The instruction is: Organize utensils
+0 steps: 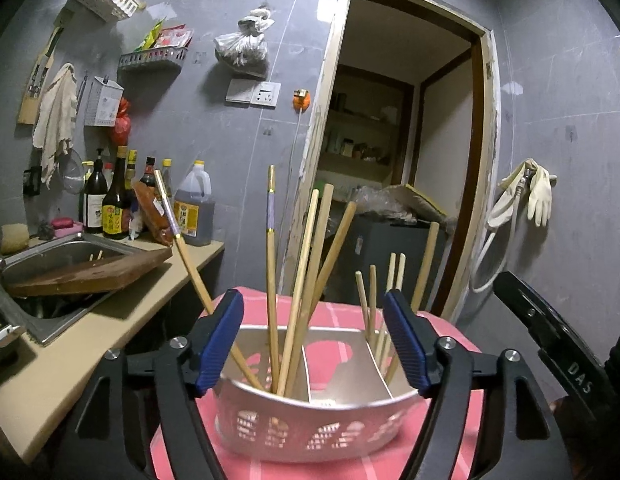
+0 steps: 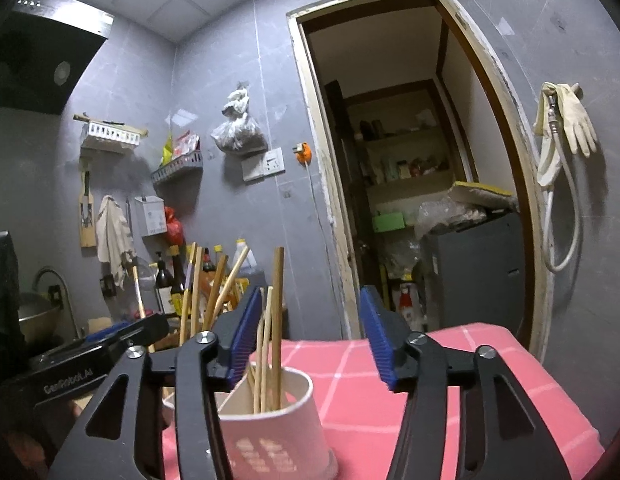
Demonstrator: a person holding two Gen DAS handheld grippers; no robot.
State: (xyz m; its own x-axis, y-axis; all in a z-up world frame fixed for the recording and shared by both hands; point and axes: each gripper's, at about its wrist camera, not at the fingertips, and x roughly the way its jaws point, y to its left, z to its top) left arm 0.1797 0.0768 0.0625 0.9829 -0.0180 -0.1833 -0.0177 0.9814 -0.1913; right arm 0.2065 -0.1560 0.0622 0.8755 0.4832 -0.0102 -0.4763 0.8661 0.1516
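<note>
Tongs left (image 1: 314, 342): level, open, empty | tongs right (image 2: 310, 338): level, open, empty | chopsticks (image 1: 299, 280) upright in holder (image 1: 310, 432)

Both grippers, left gripper (image 1: 314, 344) and right gripper (image 2: 312, 336), have black linkage arms, silver screws and ribbed blue pads (image 1: 223, 340).

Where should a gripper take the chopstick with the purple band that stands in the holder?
Grip the purple-banded chopstick on its upper shaft, around the band, coming from above or the side. It stands near upright in the left compartment of the holder, its top clear above the rim while plain chopsticks crowd its base.
</note>
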